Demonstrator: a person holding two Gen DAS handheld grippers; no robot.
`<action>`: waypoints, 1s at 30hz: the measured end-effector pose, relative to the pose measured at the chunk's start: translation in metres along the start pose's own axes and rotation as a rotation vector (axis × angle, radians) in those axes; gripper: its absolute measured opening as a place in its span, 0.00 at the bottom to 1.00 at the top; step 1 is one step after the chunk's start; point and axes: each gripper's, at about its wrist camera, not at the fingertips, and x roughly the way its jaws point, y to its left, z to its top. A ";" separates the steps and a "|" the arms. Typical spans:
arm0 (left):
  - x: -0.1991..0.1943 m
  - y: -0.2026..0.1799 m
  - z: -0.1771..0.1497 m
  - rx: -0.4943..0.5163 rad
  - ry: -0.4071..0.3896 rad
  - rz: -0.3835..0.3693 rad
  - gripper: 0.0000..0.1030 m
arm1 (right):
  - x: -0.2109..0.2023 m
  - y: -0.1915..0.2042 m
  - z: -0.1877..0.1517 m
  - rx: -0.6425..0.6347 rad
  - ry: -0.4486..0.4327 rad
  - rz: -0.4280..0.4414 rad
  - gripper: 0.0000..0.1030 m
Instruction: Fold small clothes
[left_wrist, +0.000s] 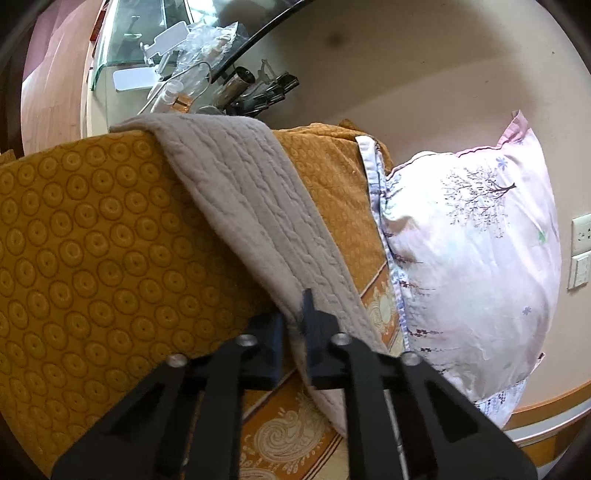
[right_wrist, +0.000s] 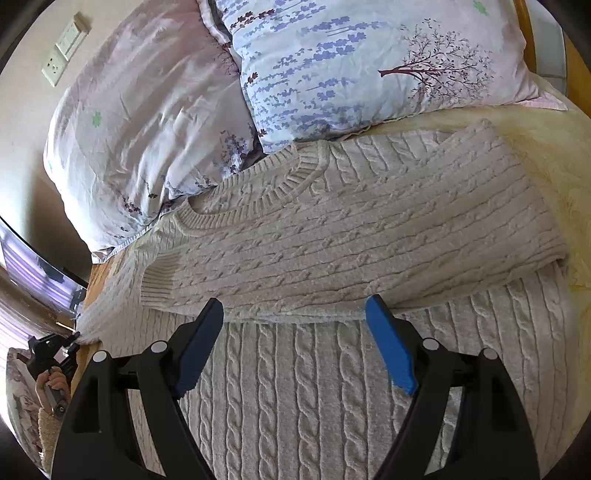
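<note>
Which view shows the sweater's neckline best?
The right wrist view: the ribbed collar of the cable-knit sweater lies in plain sight below the pillows. The left wrist view shows only a hanging strip of the knit, pinched in the left gripper; no neckline.

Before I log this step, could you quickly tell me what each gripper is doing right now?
Left gripper: shut on an edge of the cable-knit sweater.
Right gripper: open, jaws wide above the sweater, holding nothing.
</note>
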 end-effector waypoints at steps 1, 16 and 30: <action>-0.002 -0.002 -0.001 0.002 -0.006 -0.011 0.06 | 0.000 -0.001 0.000 0.001 -0.001 0.000 0.79; -0.025 -0.168 -0.112 0.325 0.075 -0.457 0.05 | -0.018 -0.014 -0.003 0.030 -0.037 0.009 0.79; 0.082 -0.224 -0.324 0.567 0.374 -0.335 0.05 | -0.032 -0.032 -0.011 0.046 -0.053 -0.003 0.79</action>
